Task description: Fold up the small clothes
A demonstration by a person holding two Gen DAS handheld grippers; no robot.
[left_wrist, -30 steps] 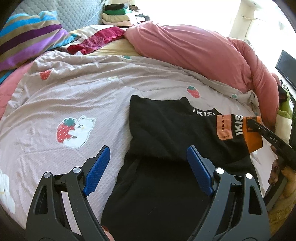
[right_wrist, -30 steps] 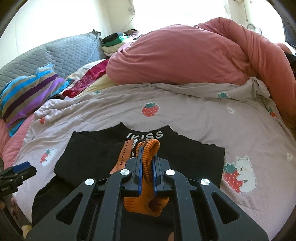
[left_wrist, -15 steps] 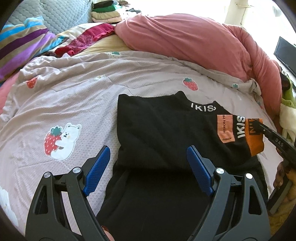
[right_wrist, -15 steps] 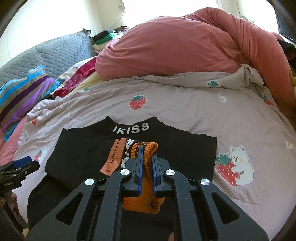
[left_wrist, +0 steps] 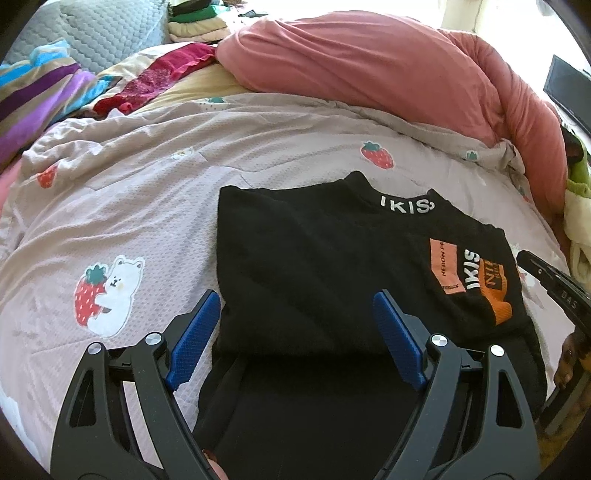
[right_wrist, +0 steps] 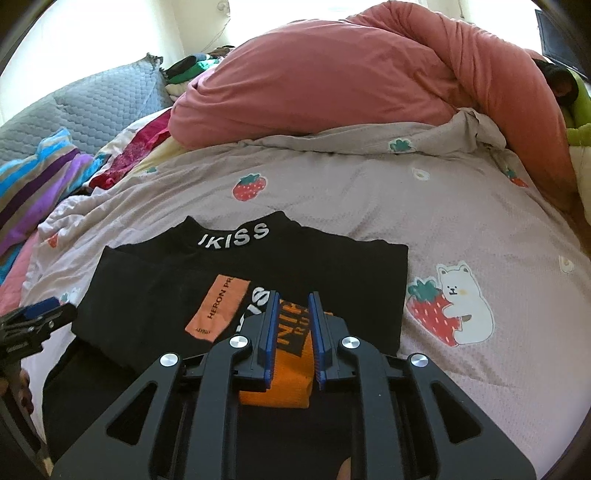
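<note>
A black sweater point(left_wrist: 314, 258) with white "IKISS" lettering on the collar lies on the strawberry-print bedspread point(left_wrist: 129, 206), both sleeves folded across its body. The right sleeve's orange cuff point(right_wrist: 286, 369) lies flat on the sweater point(right_wrist: 147, 295). My right gripper point(right_wrist: 293, 314) hovers over that cuff, its jaws a little apart and holding nothing. My left gripper point(left_wrist: 295, 325) is wide open above the sweater's lower left part. The right gripper's tip shows at the right edge of the left wrist view point(left_wrist: 546, 277).
A bunched pink duvet point(left_wrist: 388, 70) lies across the back of the bed. A striped blanket point(left_wrist: 33, 92) and red cloth point(left_wrist: 155, 77) lie at the back left. Folded clothes point(left_wrist: 195, 22) are stacked by a grey quilted headboard point(right_wrist: 85, 107).
My right gripper has opened and released the orange cuff, which now lies flat on the sweater. My left gripper stayed open and drifted slightly left.
</note>
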